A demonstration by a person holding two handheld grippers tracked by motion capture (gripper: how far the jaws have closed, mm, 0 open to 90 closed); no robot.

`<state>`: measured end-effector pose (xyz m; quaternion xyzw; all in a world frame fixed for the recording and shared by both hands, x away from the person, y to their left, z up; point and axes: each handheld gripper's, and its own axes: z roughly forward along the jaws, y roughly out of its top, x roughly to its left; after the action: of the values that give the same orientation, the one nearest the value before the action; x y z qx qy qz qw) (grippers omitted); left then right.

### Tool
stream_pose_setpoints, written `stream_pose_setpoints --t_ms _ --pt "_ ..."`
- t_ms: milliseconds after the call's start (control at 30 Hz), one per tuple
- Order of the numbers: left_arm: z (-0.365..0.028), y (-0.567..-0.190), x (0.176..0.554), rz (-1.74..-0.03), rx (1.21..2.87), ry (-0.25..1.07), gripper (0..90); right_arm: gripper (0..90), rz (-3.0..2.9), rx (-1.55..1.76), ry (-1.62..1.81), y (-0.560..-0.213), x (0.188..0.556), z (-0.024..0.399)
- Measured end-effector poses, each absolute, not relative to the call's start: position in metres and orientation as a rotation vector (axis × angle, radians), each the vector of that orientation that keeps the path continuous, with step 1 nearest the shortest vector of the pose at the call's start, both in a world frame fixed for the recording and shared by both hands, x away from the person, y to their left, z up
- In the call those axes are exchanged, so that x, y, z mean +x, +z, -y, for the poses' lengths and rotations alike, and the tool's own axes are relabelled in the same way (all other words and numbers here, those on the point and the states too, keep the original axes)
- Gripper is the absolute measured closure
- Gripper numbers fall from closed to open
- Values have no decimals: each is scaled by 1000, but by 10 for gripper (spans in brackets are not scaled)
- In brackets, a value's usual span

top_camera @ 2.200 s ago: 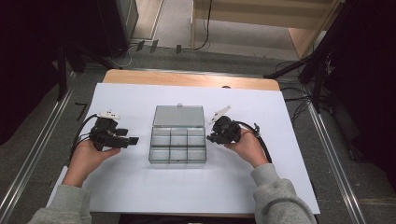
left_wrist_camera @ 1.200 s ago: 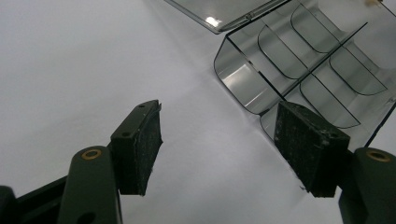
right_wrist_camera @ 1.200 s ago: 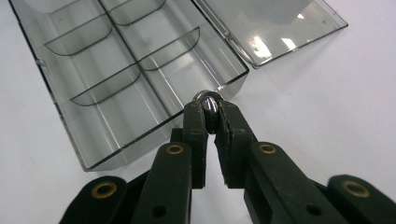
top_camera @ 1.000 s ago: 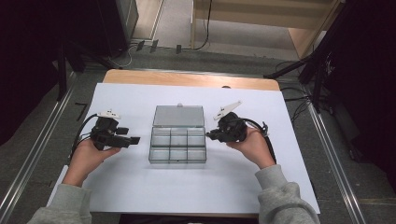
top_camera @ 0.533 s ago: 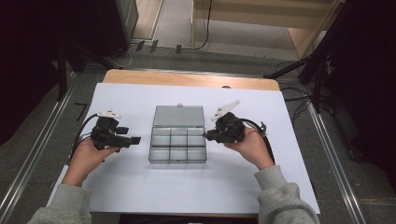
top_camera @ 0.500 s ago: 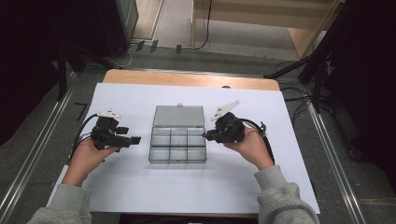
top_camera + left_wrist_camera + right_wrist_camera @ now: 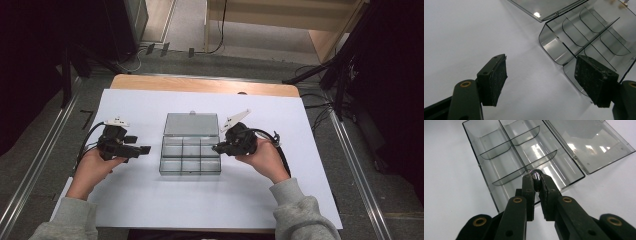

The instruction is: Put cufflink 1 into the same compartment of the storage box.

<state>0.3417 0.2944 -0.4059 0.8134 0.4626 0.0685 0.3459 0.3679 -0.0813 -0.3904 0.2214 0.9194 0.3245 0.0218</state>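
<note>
Since the earlier frames the right gripper (image 7: 218,148) has edged in to the box (image 7: 190,158), and the left gripper's (image 7: 145,149) jaws have just been opening with nothing between them; they now stand wide above the sheet (image 7: 150,200). The right jaws pinch a small dark ball (image 7: 535,176) over a right-hand compartment. The ball is round, with no long axis. The box lies at the table's middle, lid (image 7: 191,124) flat open behind it, pointing away from the person.
</note>
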Motion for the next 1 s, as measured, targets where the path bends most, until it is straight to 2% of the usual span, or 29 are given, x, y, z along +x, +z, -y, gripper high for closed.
stream_pose_setpoints --t_ms 1000 --pt "-294 -407 342 -1201 2123 170 270 836 -2951 608 906 -413 361 52"
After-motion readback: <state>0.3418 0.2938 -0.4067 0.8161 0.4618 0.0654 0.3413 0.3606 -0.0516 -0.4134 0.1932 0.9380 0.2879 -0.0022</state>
